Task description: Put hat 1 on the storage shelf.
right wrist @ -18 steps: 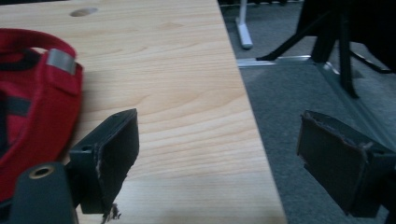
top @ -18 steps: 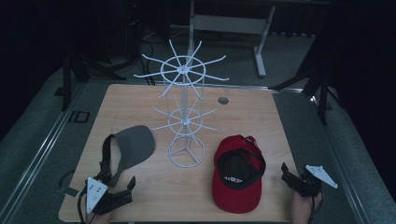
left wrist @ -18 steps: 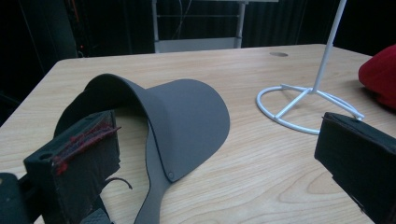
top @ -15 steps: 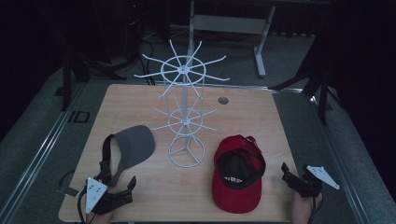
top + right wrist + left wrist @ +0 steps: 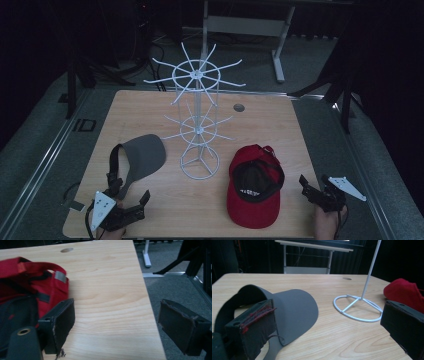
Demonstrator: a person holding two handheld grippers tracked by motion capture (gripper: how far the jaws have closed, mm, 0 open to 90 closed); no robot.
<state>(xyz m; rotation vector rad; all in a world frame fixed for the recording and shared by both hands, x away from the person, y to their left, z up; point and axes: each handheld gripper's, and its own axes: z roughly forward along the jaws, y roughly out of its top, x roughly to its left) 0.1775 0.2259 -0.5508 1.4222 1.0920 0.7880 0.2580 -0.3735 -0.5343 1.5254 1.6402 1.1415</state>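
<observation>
So, you've got both claws parked at the near edge of the light wooden table (image 5: 260, 107) and nothing's in either one yet. Your left gripper (image 5: 131, 209) has its jaws spread wide and empty, and the flat grey sun visor with the black head strap (image 5: 142, 156) sits just past it, around 12 o'clock from the claw, maybe a hair toward 1. In the left gripper view the grey visor (image 5: 294, 307) brim fills the space right ahead of the left-hand pad, with the strap looping back toward you, so its long axis runs pretty much along your line of reach, brim away, strap near.

Your right gripper (image 5: 316, 191) is also wide open and holding nothing. The red baseball cap lying crown-down with its dark lining up (image 5: 255, 187) is off at about 9 o'clock from that claw, close but not touching. In the right gripper view the red cap (image 5: 30, 285) sits beside the left-hand jaw rather than between the jaws, and the other jaw hangs out past the table edge.

The white wire hat rack with spoked tiers (image 5: 199, 125) stands mid-table between the two hats.

My read: the left side is the lined-up one, just push forward onto the strap or brim edge. The right claw needs to swing toward 9 first to get the cap's rim between its jaws.
</observation>
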